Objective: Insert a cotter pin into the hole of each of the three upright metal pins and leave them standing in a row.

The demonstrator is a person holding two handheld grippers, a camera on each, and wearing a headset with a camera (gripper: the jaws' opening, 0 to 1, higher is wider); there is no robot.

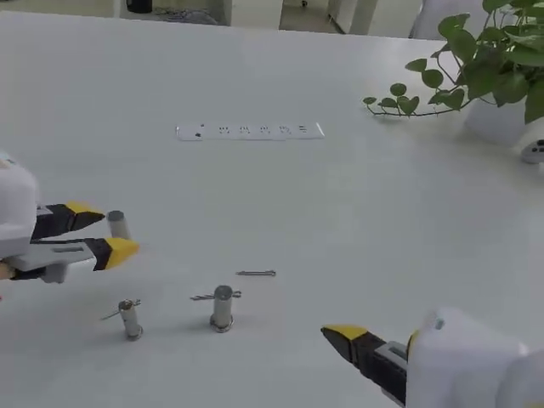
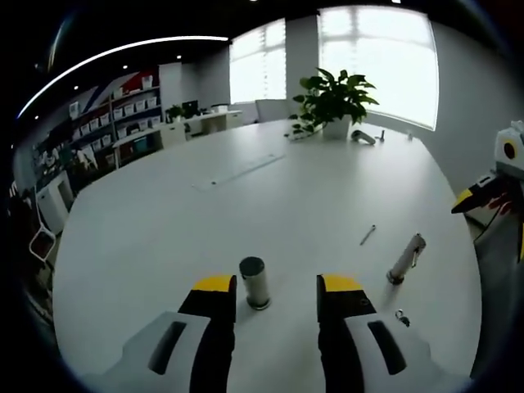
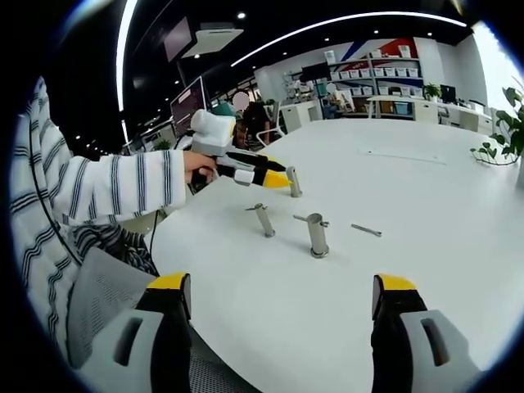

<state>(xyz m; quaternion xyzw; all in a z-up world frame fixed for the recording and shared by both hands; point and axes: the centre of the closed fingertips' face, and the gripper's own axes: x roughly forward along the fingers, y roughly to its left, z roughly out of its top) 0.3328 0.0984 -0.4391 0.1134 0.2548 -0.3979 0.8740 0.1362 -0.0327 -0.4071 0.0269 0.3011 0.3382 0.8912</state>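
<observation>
**Desk:** Where do the tongs stand?

**Operator:** My left tongs (image 2: 277, 285), at the left edge of the head view, are open at a moderate width astride the bare metal pin (image 2: 255, 282). In the left gripper view the pin stands upright between the yellow tips with a gap on either side, so I judge nothing is gripped. My right tongs (image 3: 282, 285), at the lower right of the head view, are spread wide and empty, well apart from the work.

**Desk:** And the count?

**Operator:** Two of three, by my reckoning. The front-left metal pin (image 1: 130, 318) and the centre metal pin (image 1: 222, 308), low in the head view, each stand upright on the white tabletop (image 1: 340, 212) with a cotter pin through the top. One loose cotter pin (image 1: 256, 273) lies flat just above and right of the centre one.

**Desk:** What is left?

**Operator:** That loose cotter pin has to go through the bare metal pin. I cannot tell which way its hole faces. The three stand in a triangle rather than a row, so I judge they need lining up too.
</observation>
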